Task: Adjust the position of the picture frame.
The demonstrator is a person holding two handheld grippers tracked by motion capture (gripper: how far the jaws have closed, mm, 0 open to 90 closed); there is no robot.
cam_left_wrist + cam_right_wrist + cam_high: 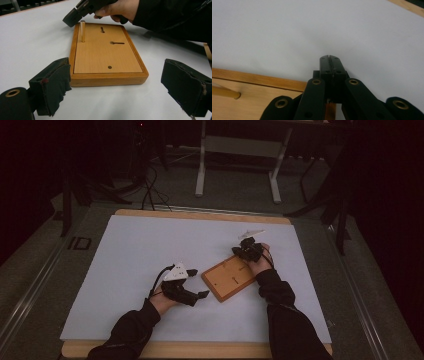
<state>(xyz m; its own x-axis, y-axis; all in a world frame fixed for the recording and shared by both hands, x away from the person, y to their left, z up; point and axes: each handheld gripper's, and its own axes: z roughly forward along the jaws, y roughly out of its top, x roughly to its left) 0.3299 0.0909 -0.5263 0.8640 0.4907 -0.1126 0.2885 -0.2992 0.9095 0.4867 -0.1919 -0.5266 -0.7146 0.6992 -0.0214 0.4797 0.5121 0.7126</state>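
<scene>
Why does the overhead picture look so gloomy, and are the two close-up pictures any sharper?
High view: dim, the room beyond the table nearly black, the wooden board small but legible. Left gripper view: brighter, the board and its upright peg fairly crisp, the near pads soft. Right gripper view: evenly lit, the shut right gripper sharp, the peg blurred.

Wood board btwn both claws

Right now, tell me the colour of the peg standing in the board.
Pale yellowish wood; the peg shows best in the left gripper view.
</scene>
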